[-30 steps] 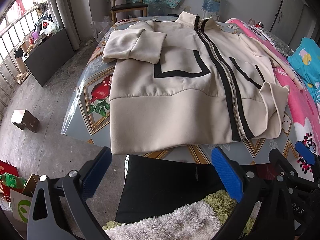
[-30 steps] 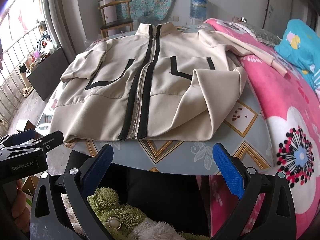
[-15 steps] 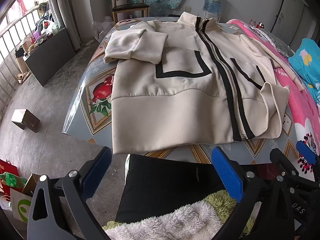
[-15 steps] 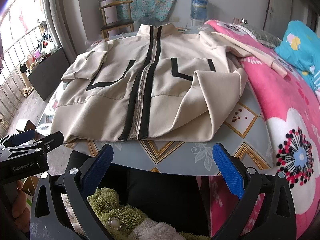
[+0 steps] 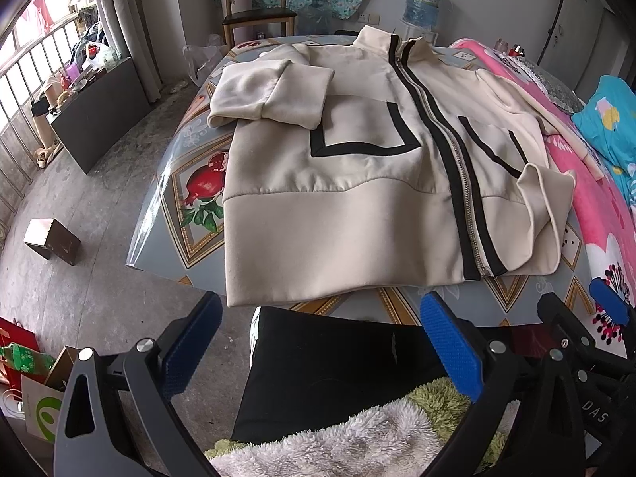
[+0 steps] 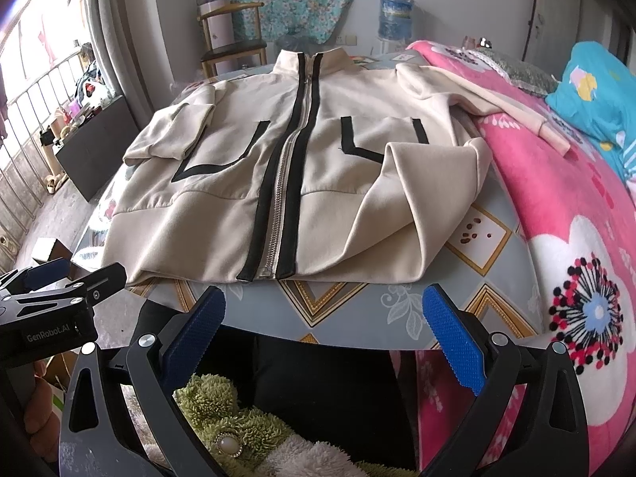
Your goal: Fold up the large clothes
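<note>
- Both jaws are gaping wide: left gripper (image 5: 318, 342) and right gripper (image 6: 324, 326) are grasping nothing.
- The jacket (image 6: 294, 183) is lying mid-frame on the table (image 6: 357, 310), above the jaws, apart.

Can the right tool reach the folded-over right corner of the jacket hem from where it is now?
Probably yes. The right tool is open and empty, the folded corner of the jacket lies ahead near the table edge, with nothing between.
</note>
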`<state>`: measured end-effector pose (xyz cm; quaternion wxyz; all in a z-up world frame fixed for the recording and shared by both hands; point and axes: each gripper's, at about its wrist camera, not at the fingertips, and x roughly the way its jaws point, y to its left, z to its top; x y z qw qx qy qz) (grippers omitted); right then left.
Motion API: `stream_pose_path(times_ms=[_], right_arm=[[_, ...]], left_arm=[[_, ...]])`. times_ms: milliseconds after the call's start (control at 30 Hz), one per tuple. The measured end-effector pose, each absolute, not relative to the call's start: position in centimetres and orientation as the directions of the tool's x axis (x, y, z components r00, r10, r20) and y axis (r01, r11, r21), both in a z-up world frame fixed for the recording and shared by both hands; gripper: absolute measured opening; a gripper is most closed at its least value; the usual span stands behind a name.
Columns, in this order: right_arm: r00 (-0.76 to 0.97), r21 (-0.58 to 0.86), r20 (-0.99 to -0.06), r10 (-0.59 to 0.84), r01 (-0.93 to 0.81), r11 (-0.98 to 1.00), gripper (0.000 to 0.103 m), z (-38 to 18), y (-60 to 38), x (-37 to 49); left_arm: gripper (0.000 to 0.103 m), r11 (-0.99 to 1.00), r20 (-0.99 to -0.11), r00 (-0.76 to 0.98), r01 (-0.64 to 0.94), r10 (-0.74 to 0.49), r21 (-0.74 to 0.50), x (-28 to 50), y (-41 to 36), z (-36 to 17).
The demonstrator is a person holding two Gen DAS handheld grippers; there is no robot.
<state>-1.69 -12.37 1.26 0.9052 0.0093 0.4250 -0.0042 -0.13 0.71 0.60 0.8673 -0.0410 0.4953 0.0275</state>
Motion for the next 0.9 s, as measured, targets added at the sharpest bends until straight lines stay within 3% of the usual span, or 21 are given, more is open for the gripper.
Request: stream_pose_path(times_ms=[900], right_arm=[[0.635,-0.025,-0.772,-0.025,0.010,1.000,0.096,0.9,-11.5,0.1]], left_arm=[[0.098,0.994,-0.880,0.474,-0.105,0.023,-0.030,1.3,1.9,-1.1]])
